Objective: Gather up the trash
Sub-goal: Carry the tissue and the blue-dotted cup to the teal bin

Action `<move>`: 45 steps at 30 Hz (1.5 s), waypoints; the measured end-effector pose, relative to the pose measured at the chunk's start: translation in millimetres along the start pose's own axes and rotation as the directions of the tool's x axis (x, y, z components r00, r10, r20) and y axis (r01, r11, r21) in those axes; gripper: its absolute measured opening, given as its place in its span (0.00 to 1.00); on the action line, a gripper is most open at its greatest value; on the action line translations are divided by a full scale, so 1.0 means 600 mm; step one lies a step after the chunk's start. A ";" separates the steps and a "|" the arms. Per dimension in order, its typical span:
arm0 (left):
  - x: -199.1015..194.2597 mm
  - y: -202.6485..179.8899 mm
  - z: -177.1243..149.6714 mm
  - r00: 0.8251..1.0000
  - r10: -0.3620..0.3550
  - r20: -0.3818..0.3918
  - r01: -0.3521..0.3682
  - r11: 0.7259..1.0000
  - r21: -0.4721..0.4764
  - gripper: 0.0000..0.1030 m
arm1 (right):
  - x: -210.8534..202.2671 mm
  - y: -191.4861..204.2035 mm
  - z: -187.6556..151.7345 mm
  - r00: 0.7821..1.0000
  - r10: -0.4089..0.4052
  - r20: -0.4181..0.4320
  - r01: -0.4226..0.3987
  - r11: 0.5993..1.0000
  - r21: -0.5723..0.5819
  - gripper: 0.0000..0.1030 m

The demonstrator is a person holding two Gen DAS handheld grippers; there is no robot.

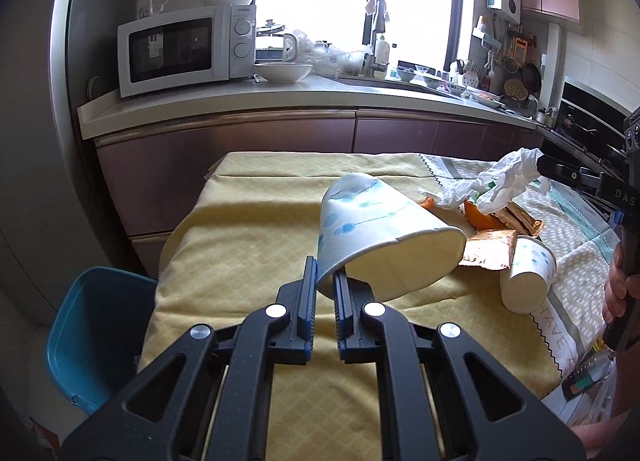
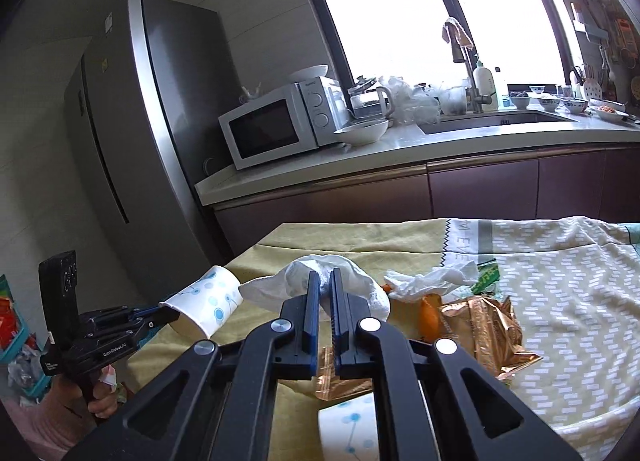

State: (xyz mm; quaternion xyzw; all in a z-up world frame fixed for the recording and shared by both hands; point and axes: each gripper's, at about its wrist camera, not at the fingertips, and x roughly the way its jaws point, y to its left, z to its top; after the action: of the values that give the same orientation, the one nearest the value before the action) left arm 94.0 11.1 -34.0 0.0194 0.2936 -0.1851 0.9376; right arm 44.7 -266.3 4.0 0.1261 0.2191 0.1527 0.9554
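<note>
My left gripper point(image 1: 325, 273) is shut on the rim of a white paper cup point(image 1: 372, 221) with blue dots, held tilted above the yellow tablecloth. The right wrist view shows that same cup point(image 2: 208, 301) at the left, in the left gripper point(image 2: 154, 315). My right gripper point(image 2: 326, 281) is shut on a crumpled white tissue point(image 2: 288, 281), lifted off the table; the left wrist view has this tissue point(image 1: 508, 177) at the right. A second paper cup point(image 1: 528, 277) lies on its side beside a gold foil wrapper point(image 1: 488, 249), orange peel point(image 1: 480, 219) and another crumpled tissue point(image 2: 436, 279).
The table point(image 1: 248, 245) wears a yellow cloth, with a patterned cloth point(image 2: 560, 285) on its right half. A blue bin point(image 1: 96, 333) stands at the table's left. Behind is a counter point(image 1: 280, 97) with a microwave point(image 1: 184, 49), bowls and a sink. A fridge point(image 2: 132, 141) stands left.
</note>
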 end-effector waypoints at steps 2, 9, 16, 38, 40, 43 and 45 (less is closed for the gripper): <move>-0.017 0.011 -0.007 1.000 0.026 0.010 -0.026 1.000 -0.006 0.08 | 0.008 0.018 -0.001 0.999 0.032 -0.008 -0.032 0.999 -0.007 0.04; -0.071 0.061 -0.027 0.996 0.089 0.030 -0.088 0.995 -0.044 0.08 | 0.041 0.073 -0.008 0.990 0.134 -0.048 -0.135 0.991 -0.020 0.04; -0.113 0.124 -0.043 0.987 0.160 0.034 -0.156 0.983 -0.100 0.08 | 0.074 0.130 -0.017 0.974 0.205 -0.095 -0.210 0.977 -0.048 0.04; -0.192 0.269 -0.088 0.936 0.352 -0.005 -0.343 0.911 -0.230 0.08 | 0.180 0.274 -0.031 0.907 0.357 -0.225 -0.387 0.916 -0.109 0.04; -0.193 0.279 -0.094 0.932 0.363 -0.014 -0.355 0.903 -0.241 0.08 | 0.190 0.288 -0.033 0.899 0.367 -0.238 -0.401 0.909 -0.115 0.04; -0.193 0.297 -0.103 0.929 0.369 -0.029 -0.363 0.894 -0.263 0.08 | 0.209 0.306 -0.035 0.889 0.379 -0.257 -0.419 0.900 -0.121 0.04; -0.192 0.305 -0.111 0.927 0.374 -0.040 -0.370 0.887 -0.275 0.08 | 0.219 0.317 -0.036 0.883 0.385 -0.269 -0.428 0.895 -0.124 0.04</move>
State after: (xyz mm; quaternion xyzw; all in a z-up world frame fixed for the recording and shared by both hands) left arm 36.1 229.7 -37.8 -0.0575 0.3011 0.0408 0.9510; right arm 102.6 -41.5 -6.3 0.0636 0.2855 0.3832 0.8761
